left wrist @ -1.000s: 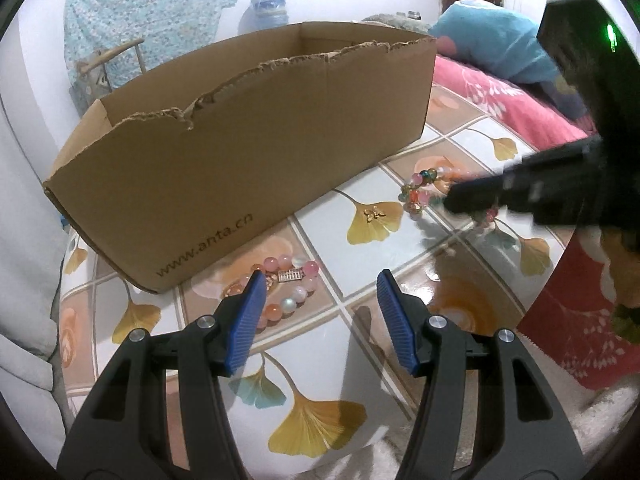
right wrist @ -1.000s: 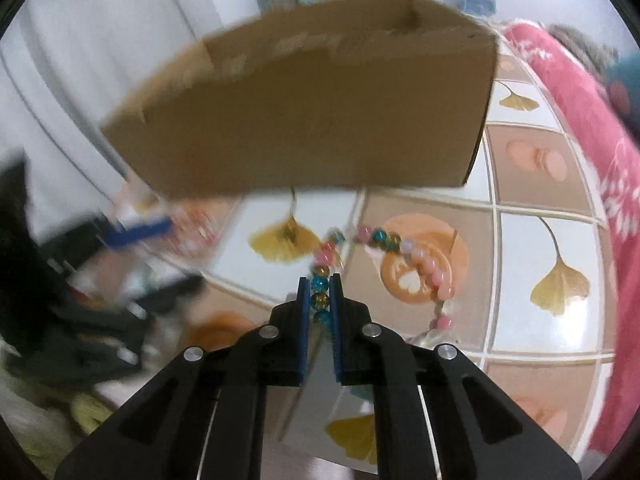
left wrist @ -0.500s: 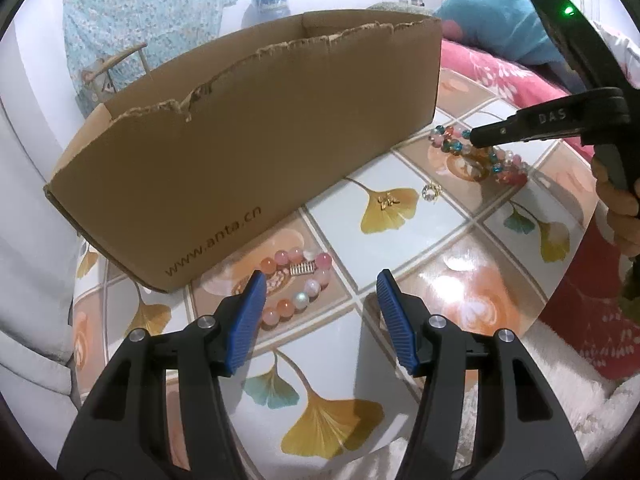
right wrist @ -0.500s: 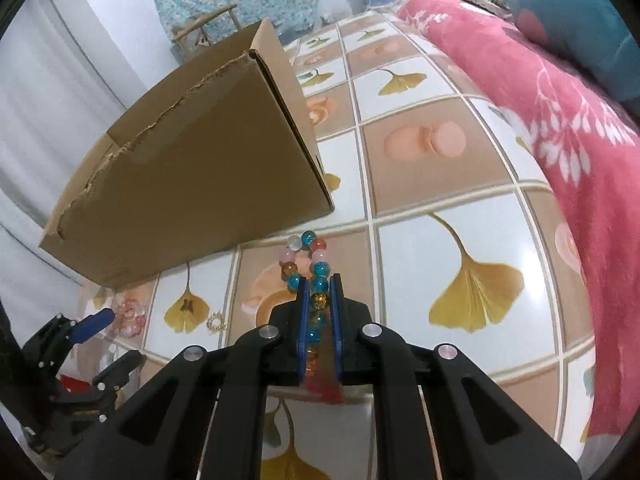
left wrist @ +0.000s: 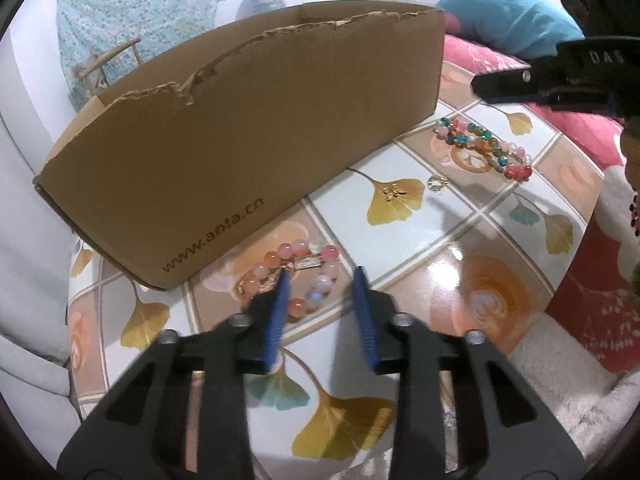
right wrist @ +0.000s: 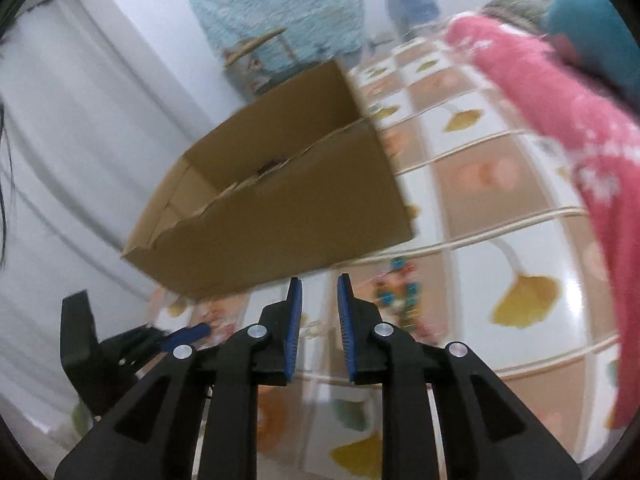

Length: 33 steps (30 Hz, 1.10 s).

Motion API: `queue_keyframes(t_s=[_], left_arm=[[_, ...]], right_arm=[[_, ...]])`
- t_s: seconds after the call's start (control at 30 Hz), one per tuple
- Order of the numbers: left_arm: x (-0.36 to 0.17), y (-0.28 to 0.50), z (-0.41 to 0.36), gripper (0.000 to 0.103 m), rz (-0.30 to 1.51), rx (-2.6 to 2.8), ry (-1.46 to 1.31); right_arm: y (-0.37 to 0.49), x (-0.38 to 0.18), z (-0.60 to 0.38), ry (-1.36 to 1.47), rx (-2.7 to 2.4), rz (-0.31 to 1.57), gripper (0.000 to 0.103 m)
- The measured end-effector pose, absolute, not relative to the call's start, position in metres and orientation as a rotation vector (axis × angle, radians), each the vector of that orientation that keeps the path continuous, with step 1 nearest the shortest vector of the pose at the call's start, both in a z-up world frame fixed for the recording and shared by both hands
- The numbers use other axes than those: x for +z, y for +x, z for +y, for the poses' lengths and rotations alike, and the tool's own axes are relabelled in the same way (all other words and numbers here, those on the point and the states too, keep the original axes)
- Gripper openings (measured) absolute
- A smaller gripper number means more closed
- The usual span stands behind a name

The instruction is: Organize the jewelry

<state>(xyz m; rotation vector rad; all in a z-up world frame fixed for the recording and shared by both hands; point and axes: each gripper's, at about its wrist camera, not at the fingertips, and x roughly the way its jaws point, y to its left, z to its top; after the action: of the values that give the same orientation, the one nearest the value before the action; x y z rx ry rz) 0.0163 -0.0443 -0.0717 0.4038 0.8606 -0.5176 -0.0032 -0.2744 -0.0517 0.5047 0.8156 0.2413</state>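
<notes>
- Landmark: cardboard box (left wrist: 248, 136), open top w/ torn front rim, "www.anta.cn" printed on its front wall; stands on a table (left wrist: 460, 240) w/ ginkgo-leaf cloth.
- Left gripper (left wrist: 322, 276): jaws have just been closing, now a narrow gap. Part of the pink/peach bead bracelet (left wrist: 298, 276) lies between the blue pads (left wrist: 280, 312); can't see the pads pressing on it.
- That bracelet lies flat on the table just in front of the box's near-left front corner, by the printed text; a small gold bar charm sits on its far side.
- Right gripper (right wrist: 318, 280): jaws have just been opening, a narrow gap w/ nothing between the pads. Hovers above the table off the box's right end.
- Multicolour bead bracelet (left wrist: 486, 148): on the table near the box's right front corner, stretched out in a line, apart from the right gripper; blurred in right wrist view.
- Small gold trinket (left wrist: 394, 192) and a small ring (left wrist: 437, 182): on the table in front of the box, between the two bracelets.
- Pink floral bedding (right wrist: 560, 112) beyond the table, right of the box.
</notes>
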Motion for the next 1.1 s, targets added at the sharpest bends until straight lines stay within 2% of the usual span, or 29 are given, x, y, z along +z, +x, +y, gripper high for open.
queue_keyframes(t_s=[0.07,0.17,0.57,1.1], left_arm=[[-0.072,0.018,-0.041,0.013,0.868,-0.517,0.392],[-0.073,0.02,-0.034,0.009,0.878,-0.506,0.374],[-0.073,0.022,-0.014,0.009,0.888,-0.499,0.287],[-0.051,0.028,0.02,0.009,0.811,-0.477,0.149]], right_arm=[[0.002,-0.056,-0.256,0.49,0.29,0.843,0.019],[0.015,-0.063,-0.229,0.457,0.37,0.88,0.019],[0.039,-0.074,-0.155,0.188,0.438,0.959,0.018],[0.048,-0.074,-0.126,0.108,0.466,0.972,0.018]])
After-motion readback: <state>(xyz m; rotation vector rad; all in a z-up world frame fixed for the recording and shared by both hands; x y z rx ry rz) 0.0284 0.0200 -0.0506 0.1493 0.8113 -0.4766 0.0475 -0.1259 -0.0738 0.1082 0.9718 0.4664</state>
